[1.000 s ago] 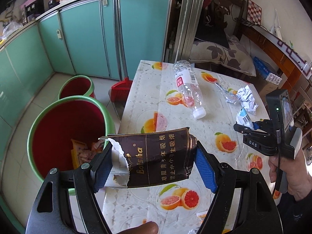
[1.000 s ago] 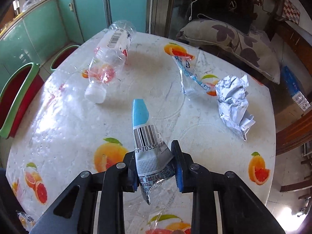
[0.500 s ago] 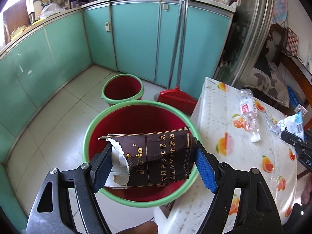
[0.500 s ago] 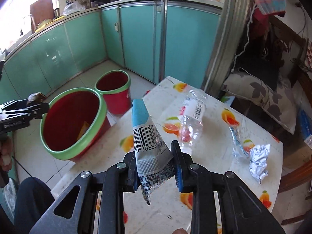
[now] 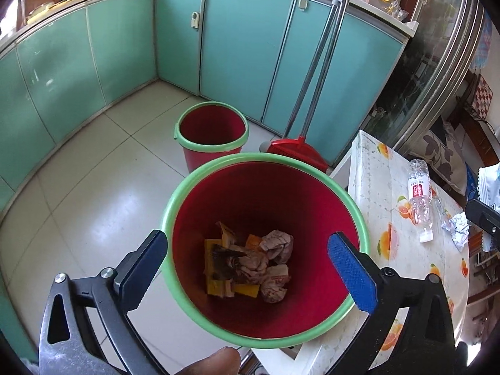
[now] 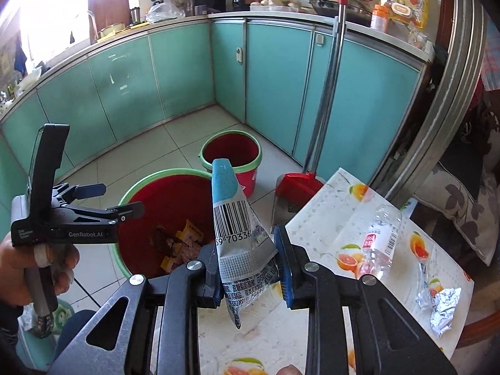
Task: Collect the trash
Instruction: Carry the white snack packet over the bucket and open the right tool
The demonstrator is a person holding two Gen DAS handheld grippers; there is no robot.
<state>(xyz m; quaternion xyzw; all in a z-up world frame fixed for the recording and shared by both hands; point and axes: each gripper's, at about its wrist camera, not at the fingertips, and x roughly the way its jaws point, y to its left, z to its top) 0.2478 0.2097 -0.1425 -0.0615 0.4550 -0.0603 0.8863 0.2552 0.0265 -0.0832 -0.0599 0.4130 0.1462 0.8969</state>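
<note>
Your left tool (image 5: 247,268) is spread wide with nothing between its textured blue pads (image 5: 351,276), hanging right over the big red bin (image 5: 340,187) with the smooth green rim. Down in the bottom there's a heap of crumpled paper (image 5: 275,247), some yellow card bits and a torn dark wrapper (image 5: 226,254).

Your right tool (image 6: 248,264) is clamped on a crinkly foil sachet (image 6: 232,218): silver-grey with a barcode and a pale blue tip sticking up, its printed lower end hanging below the pads. It's above the table edge, near the bin but not over the opening.

On the table (image 6: 331,206), which has a glossy plastic cloth printed with oranges, you've got a clear squashed plastic bottle (image 6: 379,237) with a red label lying on its side, a see-through wrapper (image 6: 423,270) and a scrunched ball of foil (image 6: 442,306) near the far edge.

A smaller red bucket (image 5: 212,131) sits on the tiled floor behind the bin, beside a red dustpan (image 5: 297,150).
</note>
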